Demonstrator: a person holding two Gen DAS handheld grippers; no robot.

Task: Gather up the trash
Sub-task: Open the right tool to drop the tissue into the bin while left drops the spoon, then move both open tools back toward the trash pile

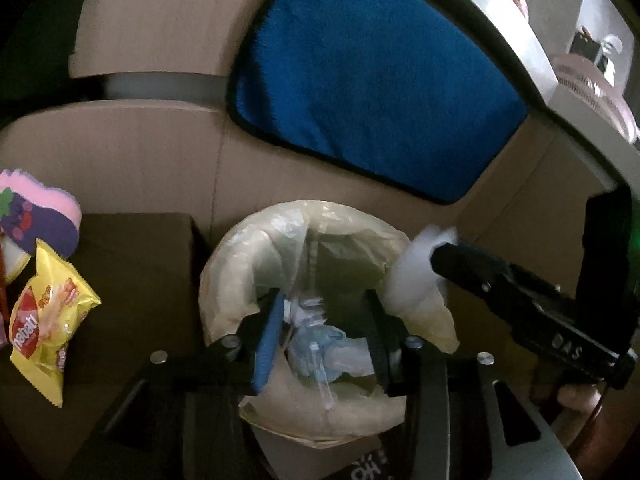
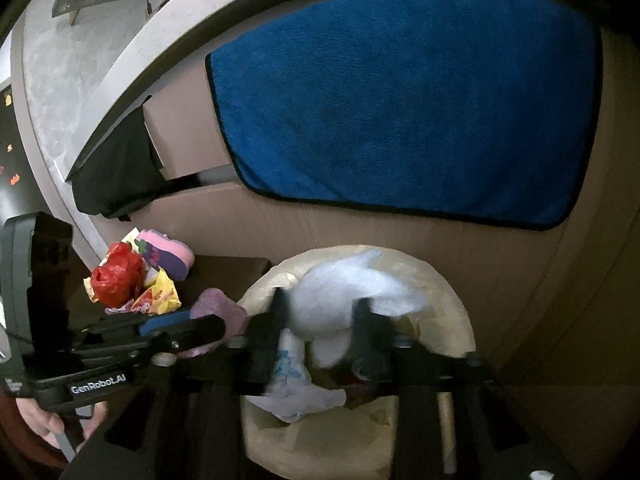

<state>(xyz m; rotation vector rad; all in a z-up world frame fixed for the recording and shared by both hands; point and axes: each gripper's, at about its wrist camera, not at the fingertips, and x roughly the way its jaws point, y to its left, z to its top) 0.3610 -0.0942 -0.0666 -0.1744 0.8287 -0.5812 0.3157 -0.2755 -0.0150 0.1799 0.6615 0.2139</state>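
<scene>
Releasing step: both grippers hang over the lined waste bin [image 1: 224, 280]. By the look of it, each is dropping its piece of trash.
Left gripper [image 1: 324, 300]: the jaws stand apart with nothing pressed between the pads. It is aimed down into the bin's mouth.
Right gripper [image 2: 320, 302]: the jaws are spread. A white crumpled wad [image 2: 360, 280] lies between and beyond the fingers, apparently loose, though blur hides the contact.
Wad, position: over the bin's right rim as the left wrist view shows it, partly above the liner's folded edge rather than the opening.
Trash already inside: a clear bluish plastic wrapper [image 1: 320, 344] rests in the liner, directly below the left gripper.
Trash not yet collected: a yellow snack packet [image 1: 48, 320] and a red plastic bag [image 2: 118, 272] lie at the far left edge of the dark box top [image 1: 136, 264]. They sit beside a pink-and-purple sponge [image 1: 40, 216].
Backdrop: a blue towel [image 1: 372, 80] hangs on the cardboard wall behind the bin.
Technique: bring the right gripper inward over the centre of the opening, so the wad falls inside and not onto the rim.
Technique, clearance: lift both grippers straight up, keeping the fingers off the thin liner so it is not dragged out.
Risk: the light wad may cling to a pad or catch on the rim.
</scene>
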